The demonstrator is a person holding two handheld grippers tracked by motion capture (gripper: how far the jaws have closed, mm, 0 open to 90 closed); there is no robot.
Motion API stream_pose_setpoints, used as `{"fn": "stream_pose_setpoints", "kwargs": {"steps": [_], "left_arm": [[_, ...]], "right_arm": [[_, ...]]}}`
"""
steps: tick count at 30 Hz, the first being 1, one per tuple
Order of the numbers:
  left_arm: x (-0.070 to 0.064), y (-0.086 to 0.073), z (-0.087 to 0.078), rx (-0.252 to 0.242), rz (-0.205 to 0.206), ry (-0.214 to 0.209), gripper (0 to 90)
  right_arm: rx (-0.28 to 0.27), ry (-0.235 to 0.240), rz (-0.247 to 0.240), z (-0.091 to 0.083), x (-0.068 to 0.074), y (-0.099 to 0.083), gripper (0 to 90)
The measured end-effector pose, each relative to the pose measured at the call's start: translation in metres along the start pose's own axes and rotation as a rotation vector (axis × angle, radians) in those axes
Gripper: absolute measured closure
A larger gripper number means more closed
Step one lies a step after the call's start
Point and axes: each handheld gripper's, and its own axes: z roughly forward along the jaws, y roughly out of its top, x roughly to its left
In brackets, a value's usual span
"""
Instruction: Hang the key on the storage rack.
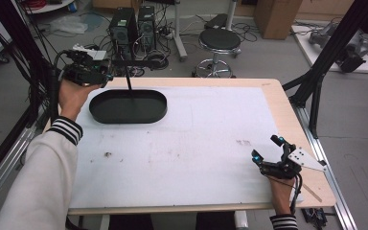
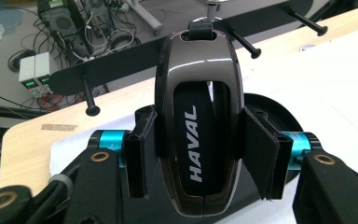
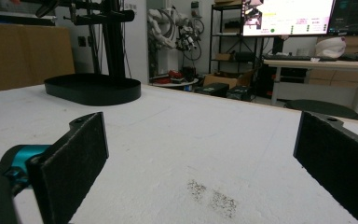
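My left gripper (image 1: 90, 72) is at the table's far left corner, raised, shut on a glossy dark car key fob (image 2: 198, 135) marked HAVAL. The fob stands upright between the pads (image 2: 137, 154), its top loop close to a black bar with pegs (image 2: 121, 60). That bar (image 1: 135, 62) tops a thin post on a black oval base (image 1: 128, 106). My right gripper (image 1: 267, 148) rests low at the table's near right, open, with nothing between its pads (image 3: 72, 163). The oval base (image 3: 93, 89) lies far off in the right gripper view.
A white mat (image 1: 182, 139) covers most of the wooden table, with a dark smudge (image 3: 212, 196) just ahead of the right gripper. Beyond the far edge stand a stool (image 1: 219, 40), computer towers (image 1: 133, 26) and a cardboard box (image 1: 277, 17). A black frame leg (image 1: 316, 81) stands at right.
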Motion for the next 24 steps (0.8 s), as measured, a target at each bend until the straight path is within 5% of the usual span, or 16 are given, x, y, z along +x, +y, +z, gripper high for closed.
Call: {"fn": "stream_pose_setpoints", "kwargs": {"steps": [24], "left_arm": [[0.008,0.001,0.014,-0.044,-0.028,0.018,48.7]], "right_arm": [[0.004,0.002,0.006,0.0,0.001,0.0,1.9]]}}
